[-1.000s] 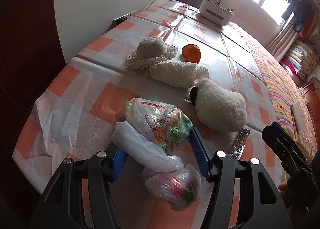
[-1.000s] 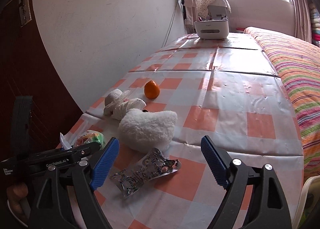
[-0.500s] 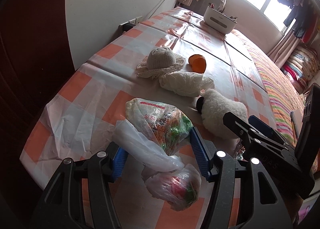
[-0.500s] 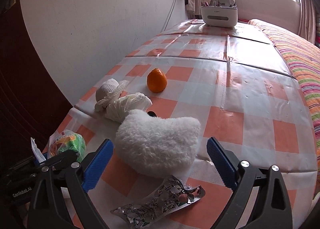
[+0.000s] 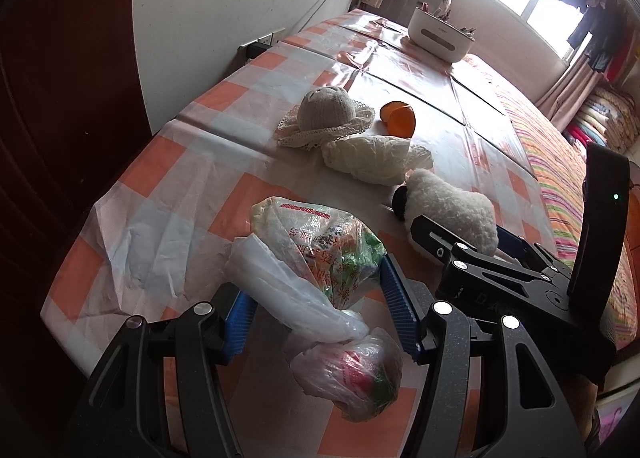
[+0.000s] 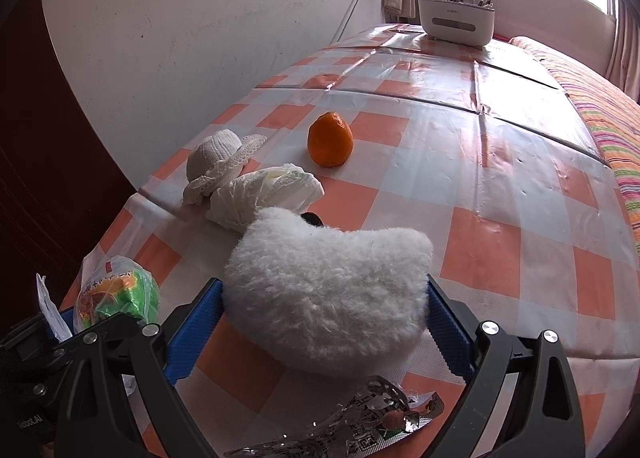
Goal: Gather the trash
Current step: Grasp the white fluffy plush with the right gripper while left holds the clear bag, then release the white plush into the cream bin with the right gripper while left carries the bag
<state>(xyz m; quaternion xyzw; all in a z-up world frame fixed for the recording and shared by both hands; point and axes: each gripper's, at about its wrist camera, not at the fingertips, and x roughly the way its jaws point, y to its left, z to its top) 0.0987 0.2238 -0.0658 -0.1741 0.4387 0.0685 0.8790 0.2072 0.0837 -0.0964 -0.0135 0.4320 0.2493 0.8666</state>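
The left gripper (image 5: 320, 310) has its jaws spread wide on either side of a clear plastic bag (image 5: 320, 258) stuffed with colourful wrappers. The blue pads sit close to the bag's sides, but the pictures do not show a firm squeeze. The bag lies on the bench (image 5: 160, 193), which is covered with an orange and white checked cloth; its knotted tail trails toward the camera into a smaller bundle of plastic (image 5: 352, 374).

The right gripper (image 6: 324, 322) is also wide open, with its 2 blue pads flanking a fluffy white toy (image 6: 328, 290) that rests on the bench. Whether the pads touch the fur cannot be told. Just in front of the toy, nearer the camera, lies a crumpled foil wrapper (image 6: 360, 426), below the jaws and not held by them.

Beyond the toy are a crumpled white cloth (image 6: 264, 193) and, touching it on the wall side, a small knitted hat (image 6: 220, 157). An orange (image 6: 330, 139) stands apart from both, farther along the bench. A white box (image 6: 456, 19) sits at the far end near the window, and a striped bed cover (image 6: 600, 113) runs along the right edge.
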